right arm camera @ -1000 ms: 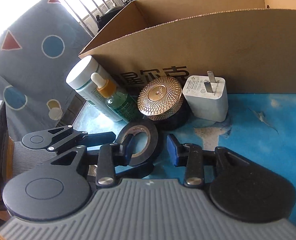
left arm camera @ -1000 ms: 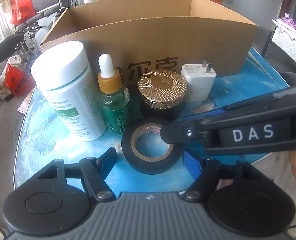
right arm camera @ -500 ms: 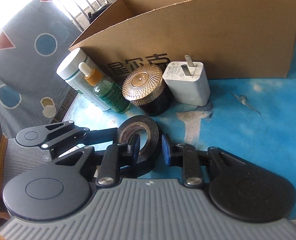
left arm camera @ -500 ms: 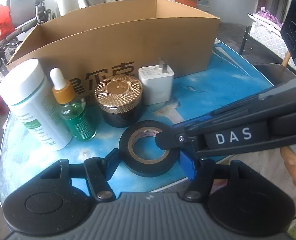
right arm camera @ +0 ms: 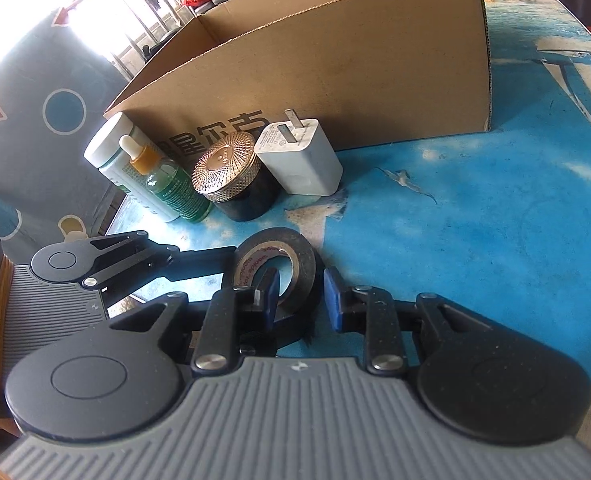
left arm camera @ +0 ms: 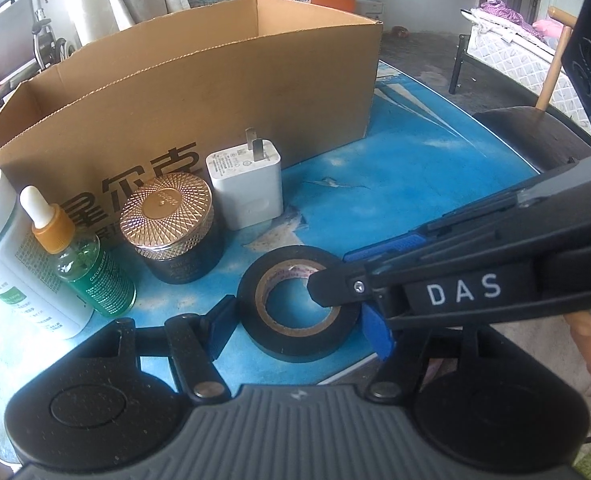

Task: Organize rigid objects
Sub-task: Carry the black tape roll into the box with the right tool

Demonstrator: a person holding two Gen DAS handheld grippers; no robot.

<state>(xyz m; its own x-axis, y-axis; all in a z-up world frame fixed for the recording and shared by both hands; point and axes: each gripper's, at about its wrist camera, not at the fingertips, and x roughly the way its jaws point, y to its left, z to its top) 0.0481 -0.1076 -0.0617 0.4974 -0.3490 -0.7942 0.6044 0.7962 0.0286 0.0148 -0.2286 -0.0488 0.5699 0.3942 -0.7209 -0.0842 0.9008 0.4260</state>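
Two grippers are converging on the black tape roll (left arm camera: 297,302). The right gripper (right arm camera: 300,295) is straddling its wall at 3 o'clock, jaws parted, one finger inside the core. The left gripper (left arm camera: 299,330) is waiting open; squeeze squarely before lifting toward the cardboard box (left arm camera: 199,92) at 12 o'clock.

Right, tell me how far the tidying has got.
Nothing looks packed yet: no item shows inside the cardboard box, though its floor is hidden. In hand: the right gripper straddles the wall of the black tape roll, one finger in its core, jaws not closed; the left gripper is open around it. Left: white bottle, dropper bottle, gold-lidded jar, charger.
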